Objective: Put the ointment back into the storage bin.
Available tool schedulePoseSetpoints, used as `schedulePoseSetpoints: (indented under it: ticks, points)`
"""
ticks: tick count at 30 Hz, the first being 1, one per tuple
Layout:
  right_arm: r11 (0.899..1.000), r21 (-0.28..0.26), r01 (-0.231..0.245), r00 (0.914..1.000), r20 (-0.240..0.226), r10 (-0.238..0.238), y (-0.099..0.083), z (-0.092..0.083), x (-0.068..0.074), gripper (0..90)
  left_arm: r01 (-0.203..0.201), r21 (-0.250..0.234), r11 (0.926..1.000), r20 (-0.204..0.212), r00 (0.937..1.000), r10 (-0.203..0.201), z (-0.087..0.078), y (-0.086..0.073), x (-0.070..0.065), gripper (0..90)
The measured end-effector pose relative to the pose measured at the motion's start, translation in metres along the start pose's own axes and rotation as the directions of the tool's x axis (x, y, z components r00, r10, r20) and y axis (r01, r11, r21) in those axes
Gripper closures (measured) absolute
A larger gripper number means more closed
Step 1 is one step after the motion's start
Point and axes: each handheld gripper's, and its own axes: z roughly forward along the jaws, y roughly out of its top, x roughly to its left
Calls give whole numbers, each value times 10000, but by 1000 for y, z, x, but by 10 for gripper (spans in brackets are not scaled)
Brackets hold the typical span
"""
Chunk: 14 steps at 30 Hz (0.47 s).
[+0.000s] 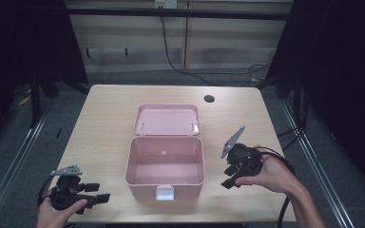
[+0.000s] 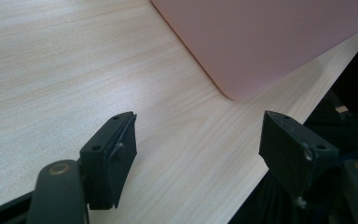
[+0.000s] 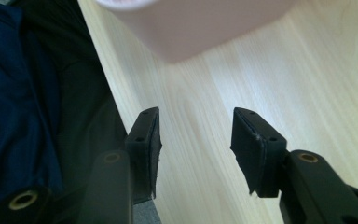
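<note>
A pink plastic box (image 1: 165,166) stands open in the middle of the wooden table (image 1: 104,123), its lid (image 1: 167,119) laid back flat behind it and a white latch (image 1: 165,193) on its front wall. The inside looks empty. My left gripper (image 1: 100,192) rests low at the front left corner, pointing right toward the box, open with nothing between its jaws. In the left gripper view the gripper (image 2: 200,149) faces the box's corner (image 2: 261,42). My right gripper (image 1: 229,176) is held right of the box, open and empty; the right gripper view has it (image 3: 196,144) over bare wood near the box (image 3: 191,23).
A round dark cable hole (image 1: 209,99) sits near the table's far edge. Metal frame rails (image 1: 24,147) run along both sides of the table. Cables hang on the back wall. The person's dark blue clothing (image 3: 23,107) is close to the front edge.
</note>
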Motion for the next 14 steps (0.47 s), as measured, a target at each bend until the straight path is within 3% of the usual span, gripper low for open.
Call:
schedulePoseSetpoints:
  ticks: [2, 14]
  points:
    - [10000, -21, 31, 10000, -33, -31, -3, 2, -2, 526, 9, -8, 10000, 3, 10000, -9, 0, 0, 0, 273]
    - [9948, -230, -989, 9951, -101, 987, -40, 40, -14, 476, 34, -8, 10000, -21, 10000, -34, 0, 0, 0, 272]
